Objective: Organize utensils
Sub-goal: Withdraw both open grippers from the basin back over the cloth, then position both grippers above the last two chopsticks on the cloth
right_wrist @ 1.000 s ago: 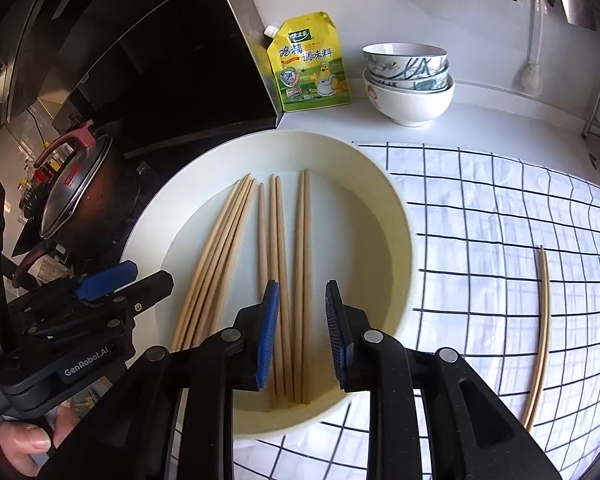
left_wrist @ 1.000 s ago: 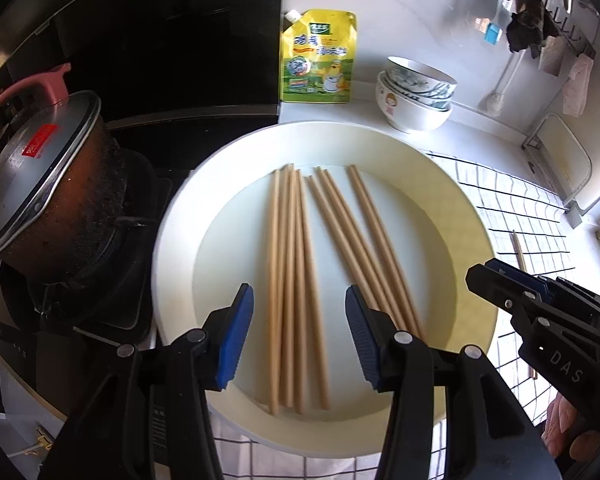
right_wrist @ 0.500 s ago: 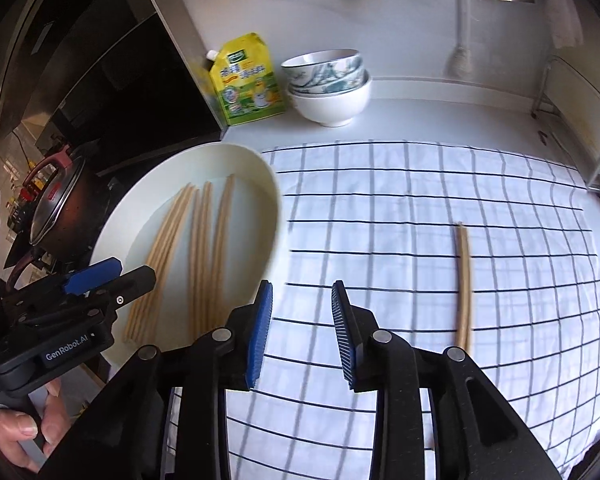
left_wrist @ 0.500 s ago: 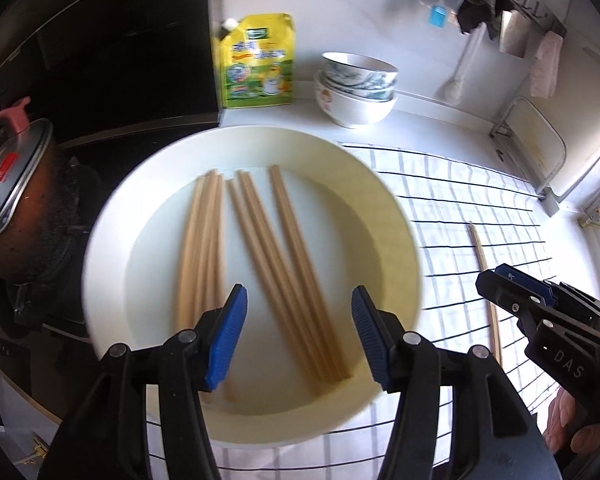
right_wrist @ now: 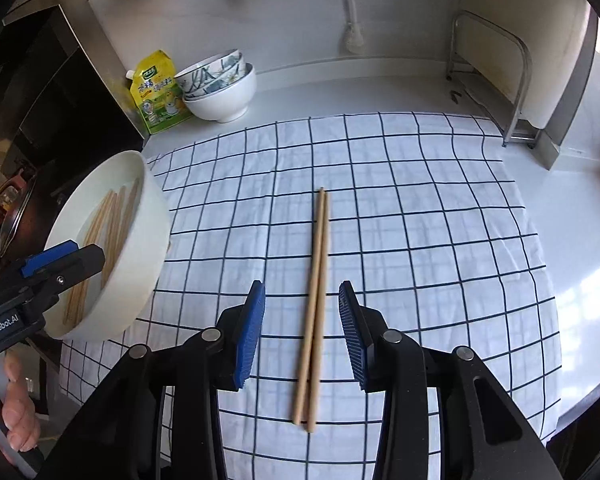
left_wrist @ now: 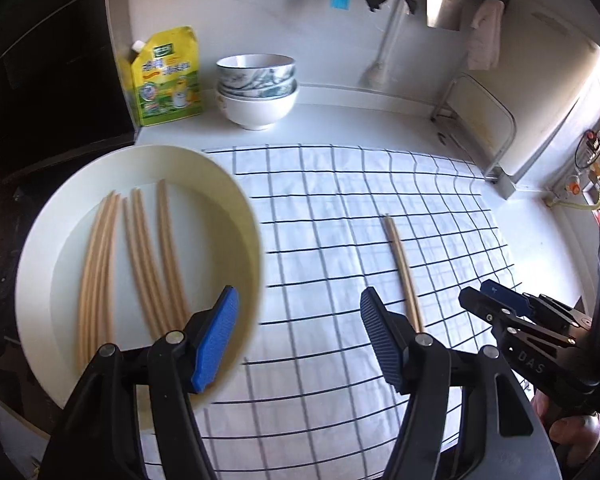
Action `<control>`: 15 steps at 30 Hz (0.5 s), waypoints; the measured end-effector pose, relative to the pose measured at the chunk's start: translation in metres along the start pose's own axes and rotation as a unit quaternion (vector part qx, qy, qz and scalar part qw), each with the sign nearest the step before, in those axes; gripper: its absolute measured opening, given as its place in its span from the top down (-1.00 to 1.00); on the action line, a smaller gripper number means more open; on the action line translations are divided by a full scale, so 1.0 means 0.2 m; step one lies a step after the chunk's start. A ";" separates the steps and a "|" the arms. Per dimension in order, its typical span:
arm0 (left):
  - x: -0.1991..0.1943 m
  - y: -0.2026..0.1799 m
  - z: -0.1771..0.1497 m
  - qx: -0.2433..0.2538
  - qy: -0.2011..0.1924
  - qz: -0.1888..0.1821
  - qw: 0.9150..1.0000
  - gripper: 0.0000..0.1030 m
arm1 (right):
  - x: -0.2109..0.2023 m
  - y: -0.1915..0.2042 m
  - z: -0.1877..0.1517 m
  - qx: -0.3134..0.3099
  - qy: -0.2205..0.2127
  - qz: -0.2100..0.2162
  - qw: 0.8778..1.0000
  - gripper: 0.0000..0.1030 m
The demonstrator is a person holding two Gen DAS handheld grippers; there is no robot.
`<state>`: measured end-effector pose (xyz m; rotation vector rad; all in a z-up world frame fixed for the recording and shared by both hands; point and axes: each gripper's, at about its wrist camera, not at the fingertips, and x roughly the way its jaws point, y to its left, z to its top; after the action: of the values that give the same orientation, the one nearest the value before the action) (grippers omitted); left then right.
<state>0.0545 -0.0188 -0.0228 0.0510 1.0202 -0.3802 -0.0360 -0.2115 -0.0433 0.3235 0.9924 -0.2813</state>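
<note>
— Where did the chopstick pair (right_wrist: 315, 300) lie?
— At frame centre on the checked cloth (right_wrist: 420, 216), between the right gripper's (right_wrist: 302, 332) opening jaws, untouched.
— The left gripper (left_wrist: 298, 336)?
— Opening, empty, beside the white bowl (left_wrist: 244, 216) of chopsticks at lower left.

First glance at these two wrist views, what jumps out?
A lone pair of chopsticks lies on the checked cloth, lined up between the opening jaws of the right gripper, untouched. At the cloth's left edge, a wide white dish holds the other chopsticks. The left gripper, also opening, is empty.
</note>
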 end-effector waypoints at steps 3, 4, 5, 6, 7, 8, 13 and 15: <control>0.04 -0.08 -0.02 0.003 0.009 -0.006 1.000 -0.28 | 0.03 -0.08 -0.04 0.004 0.009 -0.005 1.000 0.28; 0.06 -0.10 -0.03 0.004 0.011 -0.007 1.000 -0.28 | 0.05 -0.10 -0.05 0.003 0.014 -0.007 1.000 0.28; 0.07 -0.12 -0.04 0.005 0.015 -0.006 1.000 -0.28 | 0.07 -0.11 -0.06 0.002 0.019 -0.008 1.000 0.28; 0.08 -0.14 -0.05 0.006 0.018 -0.005 1.000 -0.28 | 0.09 -0.12 -0.08 0.000 0.025 -0.007 1.000 0.28; 0.09 -0.15 -0.06 0.006 0.020 -0.005 1.000 -0.29 | 0.11 -0.13 -0.09 -0.002 0.029 -0.006 1.000 0.28; 0.11 -0.16 -0.08 0.005 0.022 -0.004 1.000 -0.30 | 0.13 -0.14 -0.10 -0.005 0.033 -0.006 0.999 0.28; 0.17 -0.20 -0.14 0.008 0.041 0.003 0.999 -0.32 | 0.23 -0.16 -0.14 -0.009 0.048 0.001 0.999 0.28; 0.19 -0.20 -0.16 0.008 0.046 0.004 0.999 -0.32 | 0.26 -0.15 -0.15 -0.015 0.051 -0.002 0.999 0.24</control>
<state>0.0329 -0.0605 -0.0663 0.0875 1.1070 -0.3817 -0.0438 -0.2316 -0.1078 0.3113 1.0970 -0.2559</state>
